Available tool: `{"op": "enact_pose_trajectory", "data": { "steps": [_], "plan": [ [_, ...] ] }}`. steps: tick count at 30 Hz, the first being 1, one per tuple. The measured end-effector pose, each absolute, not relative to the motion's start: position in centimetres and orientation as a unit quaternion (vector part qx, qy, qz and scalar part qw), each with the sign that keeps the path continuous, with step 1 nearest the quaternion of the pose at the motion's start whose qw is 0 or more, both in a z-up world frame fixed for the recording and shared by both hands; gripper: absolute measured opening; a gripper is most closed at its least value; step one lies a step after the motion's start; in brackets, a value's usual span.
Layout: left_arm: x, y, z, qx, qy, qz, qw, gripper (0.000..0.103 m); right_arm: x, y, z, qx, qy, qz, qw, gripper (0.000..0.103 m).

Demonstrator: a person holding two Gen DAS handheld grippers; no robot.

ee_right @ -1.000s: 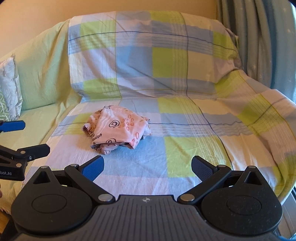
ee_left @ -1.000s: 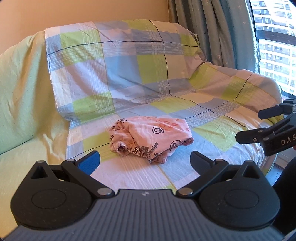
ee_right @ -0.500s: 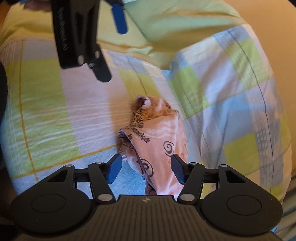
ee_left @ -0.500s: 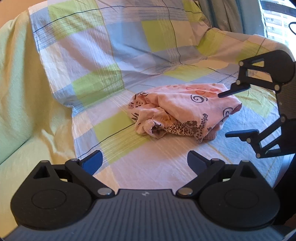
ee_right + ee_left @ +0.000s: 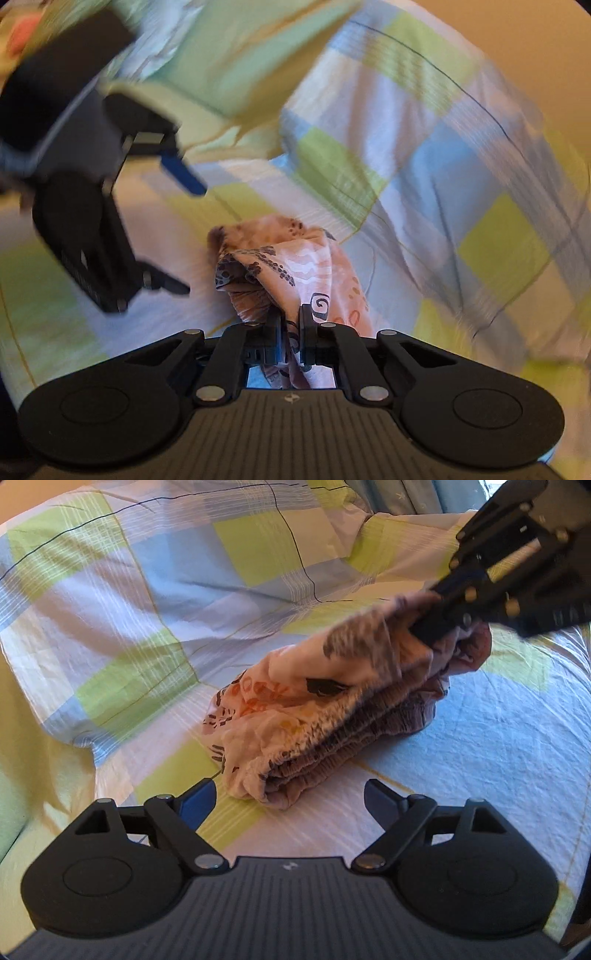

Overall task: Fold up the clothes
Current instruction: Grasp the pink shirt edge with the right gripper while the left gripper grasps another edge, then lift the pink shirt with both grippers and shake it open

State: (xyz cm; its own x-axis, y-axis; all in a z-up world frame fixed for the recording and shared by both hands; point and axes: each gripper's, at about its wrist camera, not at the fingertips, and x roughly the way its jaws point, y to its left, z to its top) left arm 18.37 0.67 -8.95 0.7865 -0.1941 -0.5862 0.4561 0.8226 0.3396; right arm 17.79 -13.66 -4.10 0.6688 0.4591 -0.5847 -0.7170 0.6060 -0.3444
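Gripping: right gripper [image 5: 291, 334] is clamped on a fold of the garment [image 5: 295, 269], cloth bunched between its closed jaws
Closing: left gripper [image 5: 290, 799] has its jaws wide and narrowing, nothing between them yet; the blue pad [image 5: 197, 799] sits just beside the garment's near end
Garment: pink cloth [image 5: 314, 709] with dark spirals and orange marks, crumpled in a heap on the seat; a gathered brownish band shows along its near edge
Lift: the far right end of the heap is pulled up off the seat where the right gripper [image 5: 436, 627] pinches it, seen from the left wrist
Seat: sheet [image 5: 155, 602] checked in green, blue and lilac, draped over the sofa seat and back
Left side: plain green cover [image 5: 22, 775] next to the sheet
Far: curtain [image 5: 417, 494] past the sofa arm, tan wall [image 5: 524, 33] behind; the right wrist view is blurred
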Motion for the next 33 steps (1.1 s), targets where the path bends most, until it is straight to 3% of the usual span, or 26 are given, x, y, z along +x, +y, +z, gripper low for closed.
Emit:
{"op": "enact_pose_trajectory", "data": {
  "steps": [4,7,11,14,18,22,29,31,32,33],
  "plan": [
    [19.7,-0.8,-9.4,0.244,0.270,-0.177,0.914,0.070,22.4,-19.4,-2.2,-0.120,0.279,0.291,0.907,0.005],
    [20.9,-1.6,-9.7,0.241,0.273,-0.180,0.914,0.053,25.8,-23.2,-4.3,-0.045,0.337,0.251,0.906,0.007],
    [22.1,-2.2,-9.7,0.227,0.279,-0.179,0.916,0.033,26.6,-26.0,-5.7,-0.026,0.363,0.199,0.910,0.033],
    [22.9,-2.0,-8.9,0.219,0.278,-0.178,0.918,0.020,24.3,-26.8,-5.4,-0.070,0.326,0.203,0.921,0.034],
    [23.7,-1.3,-7.8,0.199,0.277,-0.174,0.924,0.020,18.9,-23.3,-5.7,-0.237,0.226,0.316,0.890,0.033],
    [23.8,-1.3,-7.5,0.201,0.279,-0.175,0.923,0.020,14.6,-19.0,-8.9,-0.436,0.149,0.386,0.800,0.034],
    [23.4,-1.4,-8.2,0.203,0.277,-0.181,0.922,0.021,14.5,-16.6,-17.5,-0.726,0.007,0.300,0.618,0.034],
    [23.5,-1.3,-8.4,0.200,0.275,-0.182,0.923,0.030,15.4,-16.7,-17.8,-0.731,0.004,0.302,0.612,0.032],
    [23.5,-1.3,-8.5,0.198,0.274,-0.182,0.923,0.035,15.7,-16.6,-17.5,-0.721,0.010,0.309,0.621,0.026],
    [23.4,-1.2,-8.6,0.196,0.274,-0.180,0.924,0.049,16.1,-16.5,-17.2,-0.710,0.020,0.311,0.631,0.020]
  ]
}}
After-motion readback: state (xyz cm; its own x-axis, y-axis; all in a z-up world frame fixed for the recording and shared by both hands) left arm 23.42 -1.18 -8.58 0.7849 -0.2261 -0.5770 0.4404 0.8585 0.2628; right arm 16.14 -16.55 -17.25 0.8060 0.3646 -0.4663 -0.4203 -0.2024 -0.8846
